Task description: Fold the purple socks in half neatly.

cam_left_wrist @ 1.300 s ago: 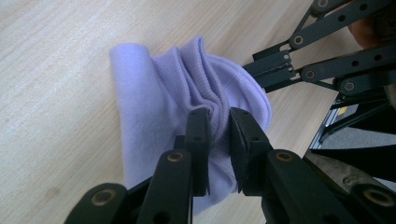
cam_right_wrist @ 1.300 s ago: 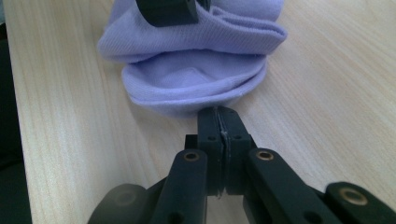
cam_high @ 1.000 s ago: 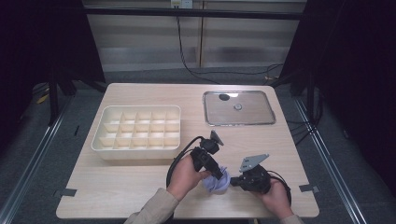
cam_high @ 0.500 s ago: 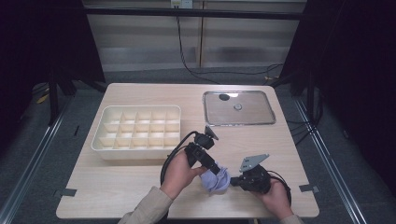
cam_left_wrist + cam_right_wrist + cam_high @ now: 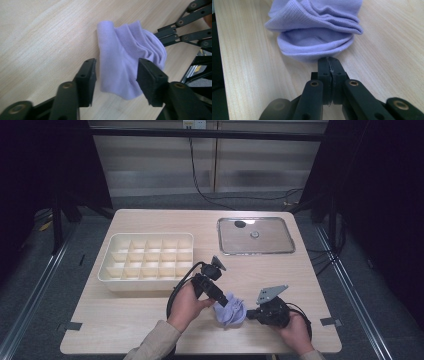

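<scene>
Sock sits bunched in a loose fold near the front edge of the table, between my two grippers. Right gripper is clamped on the sock's edge: in the right gripper view the jaws are pressed flat together with the hem of the lilac fabric pinched at their tips. Left gripper has just been opening; its jaws straddle the folded end, and I see a gap on one side, so I read it as released, not gripping.

Progress, my read: fold or roll looks mostly formed, but the sock isn't in the tray yet. Likely left: regrip or tuck, then carry it to a compartment. All compartments I can see look empty.

Pose: left hand comes in from the bottom, gripper angled down and toward the right onto the sock. Right hand low on the table, gripper level, pointing left at the sock.

Farther back: metal lid lies flat at the rear right, well apart.
</scene>
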Action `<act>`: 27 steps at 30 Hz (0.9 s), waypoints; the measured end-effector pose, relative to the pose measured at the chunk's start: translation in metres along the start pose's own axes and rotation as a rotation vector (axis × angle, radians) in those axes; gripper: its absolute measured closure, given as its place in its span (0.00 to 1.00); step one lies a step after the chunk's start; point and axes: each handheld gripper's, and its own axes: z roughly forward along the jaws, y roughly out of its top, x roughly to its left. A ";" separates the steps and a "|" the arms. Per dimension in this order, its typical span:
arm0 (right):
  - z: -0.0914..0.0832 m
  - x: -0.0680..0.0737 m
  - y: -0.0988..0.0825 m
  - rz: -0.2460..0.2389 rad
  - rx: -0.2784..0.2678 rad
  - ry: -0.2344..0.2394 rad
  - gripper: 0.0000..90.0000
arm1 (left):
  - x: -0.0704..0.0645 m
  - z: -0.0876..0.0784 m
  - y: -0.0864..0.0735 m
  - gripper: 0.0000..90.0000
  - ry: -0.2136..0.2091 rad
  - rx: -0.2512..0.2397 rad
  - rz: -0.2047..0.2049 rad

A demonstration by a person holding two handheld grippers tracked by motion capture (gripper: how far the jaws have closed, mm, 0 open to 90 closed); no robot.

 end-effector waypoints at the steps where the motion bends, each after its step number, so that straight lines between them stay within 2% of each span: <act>1: 0.000 0.000 0.000 0.001 0.001 0.000 0.98 | -0.001 0.002 0.000 0.49 0.003 0.004 -0.001; 3: 0.000 0.001 0.000 0.009 -0.004 0.001 0.98 | -0.002 0.007 0.002 0.47 0.033 0.015 0.006; 7: 0.000 0.000 0.000 0.005 -0.003 0.005 0.98 | -0.003 0.014 0.004 0.44 0.063 0.016 0.024; 8: 0.000 0.000 0.000 0.008 -0.003 0.006 0.98 | -0.004 0.012 0.004 0.45 0.066 0.010 0.044; 9: 0.000 0.000 0.000 0.006 -0.005 0.005 0.98 | -0.006 0.009 0.004 0.50 0.078 -0.023 0.053; 11: 0.000 0.000 0.000 0.007 -0.005 0.006 0.98 | -0.010 0.001 0.005 0.54 0.068 -0.042 0.068; 13: 0.000 0.000 0.000 0.004 -0.006 0.006 0.98 | -0.017 -0.005 0.006 0.65 0.050 -0.031 0.104; 14: 0.000 0.000 0.000 0.008 -0.004 0.006 0.98 | -0.020 -0.005 0.006 0.68 0.047 -0.030 0.107; 17: 0.000 0.000 0.000 0.001 -0.004 0.005 0.98 | -0.026 0.000 0.007 0.78 0.038 0.004 0.142; 19: 0.000 0.000 0.000 0.001 0.000 0.002 0.98 | -0.025 0.006 0.006 0.83 0.030 0.025 0.148; 22: 0.000 0.000 0.000 0.002 -0.002 0.004 0.98 | -0.022 0.018 0.005 0.88 0.022 0.047 0.135; 24: 0.000 0.000 0.000 0.003 -0.005 0.007 0.98 | -0.021 0.026 0.003 0.88 0.025 0.063 0.121; 25: 0.000 0.000 0.000 0.006 -0.005 0.007 0.98 | -0.020 0.030 0.003 0.88 0.029 0.081 0.131; 27: 0.000 0.000 0.000 0.010 -0.006 0.007 0.98 | -0.020 0.036 0.001 0.88 0.026 0.076 0.120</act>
